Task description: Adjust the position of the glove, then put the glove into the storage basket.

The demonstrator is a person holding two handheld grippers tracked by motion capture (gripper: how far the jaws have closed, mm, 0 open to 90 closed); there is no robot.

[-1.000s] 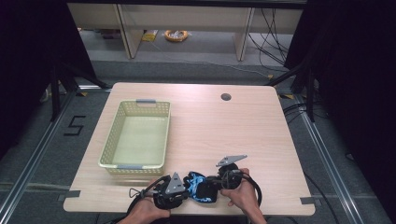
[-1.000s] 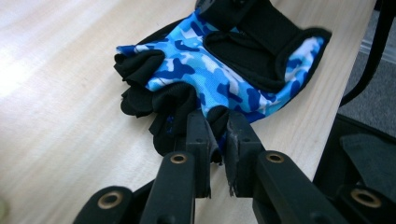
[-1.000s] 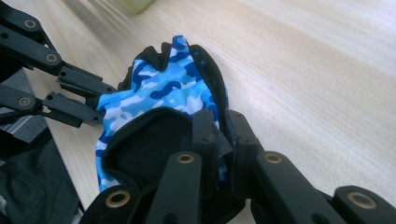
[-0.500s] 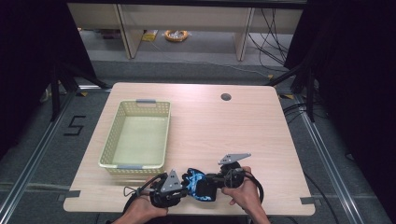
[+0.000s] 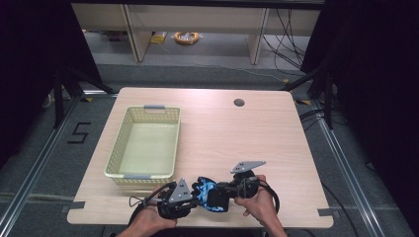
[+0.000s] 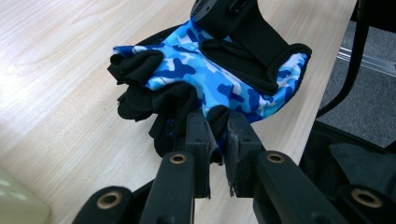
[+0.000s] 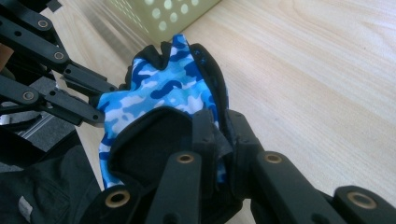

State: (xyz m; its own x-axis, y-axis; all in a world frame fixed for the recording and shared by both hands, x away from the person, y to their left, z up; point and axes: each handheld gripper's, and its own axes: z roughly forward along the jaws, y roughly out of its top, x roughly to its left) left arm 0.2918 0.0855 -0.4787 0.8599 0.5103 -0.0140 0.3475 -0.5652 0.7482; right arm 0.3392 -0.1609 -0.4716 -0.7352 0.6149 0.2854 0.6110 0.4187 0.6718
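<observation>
**Glove pinched at both ends, near edge of the table**

You have the blue camouflage glove [image 5: 210,193] held between your two grippers, close to the table's [image 5: 257,143] near edge and a little right of the basket's near right corner. Your left gripper [image 6: 215,140] is clamped on a fold of the black finger end. Your right gripper [image 7: 219,135] is clenched on the black cuff edge. In the high view the glove is bunched between the hands, and I can't quite tell whether it rests on the wood or hangs just above it.

This looks like the carry stage: the grasp is made and the glove is not yet in the basket. Next you'd need to lift both ends together, keep the pinch firm, and swing left and away over the near rim of the pale yellow basket [image 5: 174,143], which sits empty toward the far left, before you let go.
</observation>
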